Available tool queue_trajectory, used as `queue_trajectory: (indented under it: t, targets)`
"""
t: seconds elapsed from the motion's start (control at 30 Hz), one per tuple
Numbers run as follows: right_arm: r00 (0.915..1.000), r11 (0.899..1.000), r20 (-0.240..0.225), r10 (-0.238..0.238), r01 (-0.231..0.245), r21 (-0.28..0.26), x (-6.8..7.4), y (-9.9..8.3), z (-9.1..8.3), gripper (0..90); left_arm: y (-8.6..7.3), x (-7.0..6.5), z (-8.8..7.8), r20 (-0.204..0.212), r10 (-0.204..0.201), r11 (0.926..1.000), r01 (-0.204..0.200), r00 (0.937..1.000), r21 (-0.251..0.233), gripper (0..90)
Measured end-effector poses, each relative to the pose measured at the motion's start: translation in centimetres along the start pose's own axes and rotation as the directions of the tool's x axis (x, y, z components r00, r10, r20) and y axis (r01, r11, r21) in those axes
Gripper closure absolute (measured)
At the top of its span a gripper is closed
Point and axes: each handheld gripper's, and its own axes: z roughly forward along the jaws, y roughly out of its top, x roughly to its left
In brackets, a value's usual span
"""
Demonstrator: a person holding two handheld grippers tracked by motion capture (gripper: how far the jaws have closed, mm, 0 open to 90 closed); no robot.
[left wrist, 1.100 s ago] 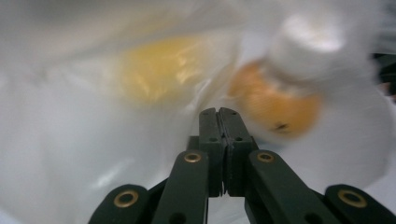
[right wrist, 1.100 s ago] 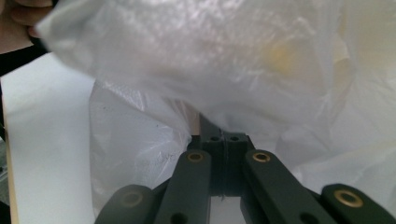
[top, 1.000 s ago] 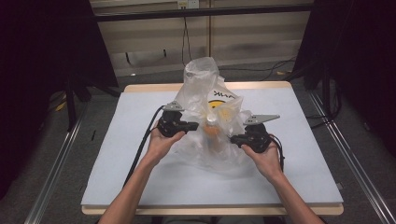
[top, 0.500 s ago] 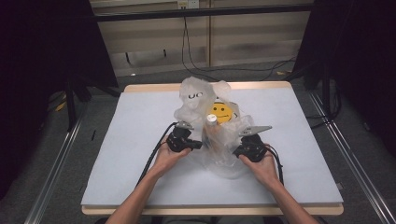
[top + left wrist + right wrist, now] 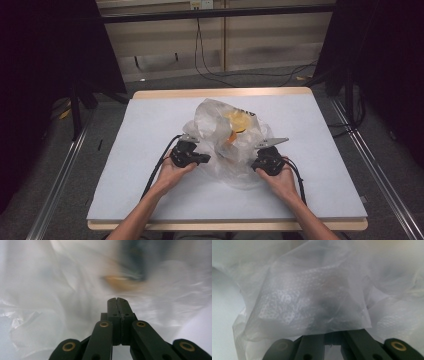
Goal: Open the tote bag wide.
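- The landmark is a crumpled, see-through plastic bag [image 5: 227, 145] lying near the middle of a table [image 5: 125, 150] covered in pale grey-white sheeting, a little toward the person's side.
- At the bag's left edge sits the left gripper [image 5: 202, 159], held in the person's left hand [image 5: 172, 172]; a black cable trails from it back along the forearm.
- In the left gripper view the two black jaws of this gripper [image 5: 117, 300] are pressed flat together with no gap between them. The bag's film [image 5: 62, 302] lies all round the tips, but whether any of it is pinched in the seam cannot be told.
- Inside the bag, toward its far side, a yellow round shape [image 5: 239, 120] shows through the plastic, with something orange [image 5: 231, 137] just below it. The left gripper view gives the same orange as a blur [image 5: 120, 281] beyond the jaw tips.
- Black print [image 5: 250, 114] marks the bag's upper right part; it is too small to read.
- At the bag's right edge is the right gripper [image 5: 256, 161], in the right hand [image 5: 282, 180], with a grey three-cornered plate on top pointing away from the bag.
- In the right gripper view a fold of dotted, frosted plastic [image 5: 312, 300] drapes over the jaw tips and hides them, so how they stand cannot be told.
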Motion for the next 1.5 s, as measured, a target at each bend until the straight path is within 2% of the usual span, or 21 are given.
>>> queue_trajectory:
  t: [0.03, 0.07, 0.1, 0.17, 0.2, 0.3, 0.33, 0.67, 0.73, 0.77, 0.83, 0.9, 1.03, 1.07, 1.1, 1.13, 1.23, 1.3, 1.37, 1.47, 1.5]
  targets:
    - [1.0000, 0.999, -0.010, -0.002, 0.002, -0.032, 0.0, 0.2, -0.4, 90.0, 0.1, -0.3, -0.5, 0.010, 0.018, 0.9998, -0.018, 0.9998, -0.010, 89.7]
    - [1.0000, 0.999, -0.010, -0.002, 0.002, -0.032, 0.0, 0.2, -0.4, 90.0, 0.1, -0.8, -0.9, 0.016, 0.016, 0.9995, -0.016, 0.9997, -0.028, 89.7]
    - [0.9999, 0.999, -0.012, 0.003, -0.004, -0.053, 0.2, 0.5, -1.0, 90.0, 0.2, -1.6, -1.9, 0.034, 0.045, 0.9974, -0.043, 0.9984, -0.058, 89.6]
    - [0.9998, 0.998, -0.018, 0.002, -0.003, -0.069, 0.3, 0.8, -1.5, 90.0, 0.5, -2.5, -2.7, 0.057, 0.058, 0.9936, -0.053, 0.9966, -0.100, 89.6]
    - [0.9998, 0.998, -0.018, 0.002, -0.003, -0.069, 0.3, 0.8, -1.5, 90.0, 0.5, -2.5, -2.7, 0.057, 0.058, 0.9936, -0.053, 0.9966, -0.100, 89.6]
    - [0.9997, 0.993, -0.023, 0.000, -0.002, -0.119, 0.7, 1.6, -2.4, 89.9, 1.2, -3.8, -3.5, 0.073, 0.089, 0.9852, -0.077, 0.9934, -0.153, 89.9]
    - [0.9997, 0.991, -0.026, 0.000, -0.004, -0.132, 0.8, 1.9, -2.7, 89.9, 1.6, -4.4, -3.8, 0.076, 0.104, 0.9795, -0.089, 0.9916, -0.181, 90.0]
    - [0.9995, 0.979, -0.031, -0.006, 0.000, -0.204, 1.2, 3.6, -4.1, 90.0, 3.1, -6.7, -4.4, 0.116, 0.149, 0.9628, -0.118, 0.9820, -0.243, 90.0]
    - [0.9994, 0.976, -0.034, -0.006, -0.002, -0.217, 1.2, 4.1, -4.4, 90.0, 3.4, -6.8, -4.5, 0.107, 0.158, 0.9602, -0.127, 0.9816, -0.249, 90.0]
    - [0.9994, 0.976, -0.034, -0.006, -0.002, -0.217, 1.2, 4.1, -4.4, 90.0, 3.6, -6.7, -4.6, 0.105, 0.169, 0.9566, -0.138, 0.9800, -0.257, 90.0]
    - [0.9994, 0.975, -0.034, -0.008, 0.000, -0.222, 1.3, 4.3, -4.4, 90.0, 4.1, -6.7, -4.8, 0.109, 0.155, 0.9539, -0.120, 0.9819, -0.275, 90.0]
    - [0.9992, 0.977, -0.037, -0.015, 0.006, -0.212, 1.5, 4.2, -4.1, 90.0, 5.1, -5.9, -5.0, 0.094, 0.144, 0.9438, -0.108, 0.9850, -0.312, 90.0]
    - [0.9990, 0.981, -0.040, -0.022, 0.014, -0.195, 1.7, 4.0, -3.7, 90.0, 6.3, -4.9, -5.1, 0.062, 0.113, 0.9407, -0.087, 0.9916, -0.328, 90.0]
    - [0.9988, 0.982, -0.041, -0.026, 0.017, -0.190, 1.8, 3.9, -3.6, 90.0, 6.8, -4.7, -5.2, 0.045, 0.117, 0.9381, -0.095, 0.9922, -0.333, 89.7]
    - [0.9986, 0.983, -0.045, -0.026, 0.018, -0.180, 1.9, 3.8, -3.4, 90.0, 7.2, -4.6, -5.2, 0.029, 0.119, 0.9396, -0.103, 0.9925, -0.326, 89.3]
    - [0.9986, 0.983, -0.045, -0.026, 0.018, -0.180, 1.9, 3.8, -3.4, 90.0, 7.6, -4.4, -5.0, 0.035, 0.121, 0.9367, -0.102, 0.9921, -0.335, 89.3]
    - [0.9985, 0.985, -0.047, -0.028, 0.020, -0.170, 2.1, 3.8, -3.0, 90.0, 8.8, -3.9, -4.2, -0.020, 0.137, 0.9438, -0.137, 0.9904, -0.301, 89.5]
    - [0.9985, 0.986, -0.044, -0.033, 0.025, -0.164, 2.2, 3.8, -2.9, 90.0, 8.9, -2.8, -3.8, -0.021, 0.087, 0.9450, -0.090, 0.9960, -0.315, 90.0]
    - [0.9984, 0.987, -0.042, -0.037, 0.030, -0.160, 2.3, 3.7, -2.9, 90.0, 8.7, -2.0, -3.8, -0.036, 0.050, 0.9447, -0.059, 0.9981, -0.322, 90.0]
    - [0.9986, 0.987, -0.041, -0.032, 0.025, -0.159, 2.1, 3.5, -3.0, 90.0, 8.3, -1.6, -3.9, -0.026, 0.042, 0.9454, -0.048, 0.9988, -0.322, 90.0]
    - [0.9987, 0.987, -0.038, -0.035, 0.029, -0.157, 2.0, 3.5, -3.0, 90.0, 8.3, -1.7, -4.1, -0.013, 0.041, 0.9385, -0.043, 0.9991, -0.342, 90.0]
